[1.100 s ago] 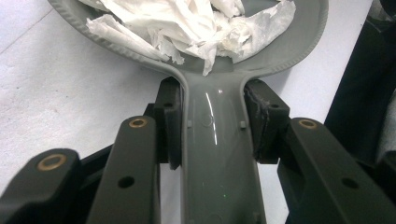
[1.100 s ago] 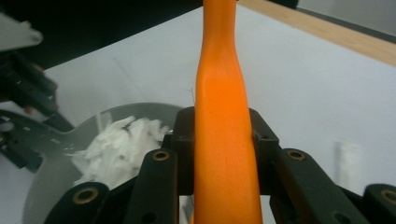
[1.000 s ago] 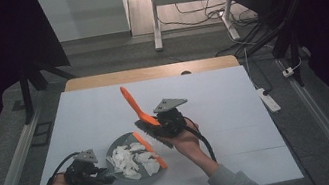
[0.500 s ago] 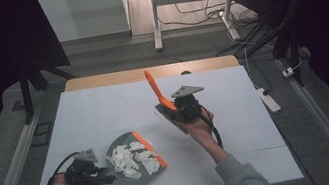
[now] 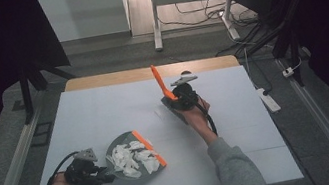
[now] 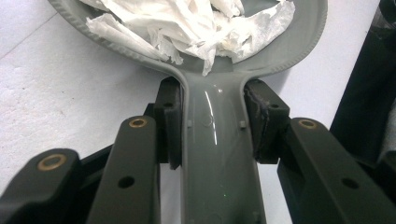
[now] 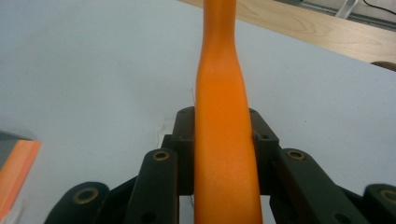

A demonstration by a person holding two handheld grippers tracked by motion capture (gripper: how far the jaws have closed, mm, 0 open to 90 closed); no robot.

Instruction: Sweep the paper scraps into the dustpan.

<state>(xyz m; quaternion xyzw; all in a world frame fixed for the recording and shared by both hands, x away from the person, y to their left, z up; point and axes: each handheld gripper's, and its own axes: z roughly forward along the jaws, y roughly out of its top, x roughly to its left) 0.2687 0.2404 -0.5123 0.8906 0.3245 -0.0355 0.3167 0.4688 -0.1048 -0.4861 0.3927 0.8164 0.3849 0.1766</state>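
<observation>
While paper-filled (white scraps) dustpan (image 6: 219,154) handle sits between left jaws, orange handle (image 7: 223,140) between right

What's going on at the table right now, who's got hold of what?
The left gripper is shut on the handle of a grey dustpan lying on the white table, loaded with crumpled white paper. The right gripper is shut on an orange brush handle, held raised over mid-table, apart from the pan.

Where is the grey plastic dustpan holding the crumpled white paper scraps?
In the high view, the grey plastic dustpan sits at the table's near left, its handle clamped in the left gripper.
</observation>
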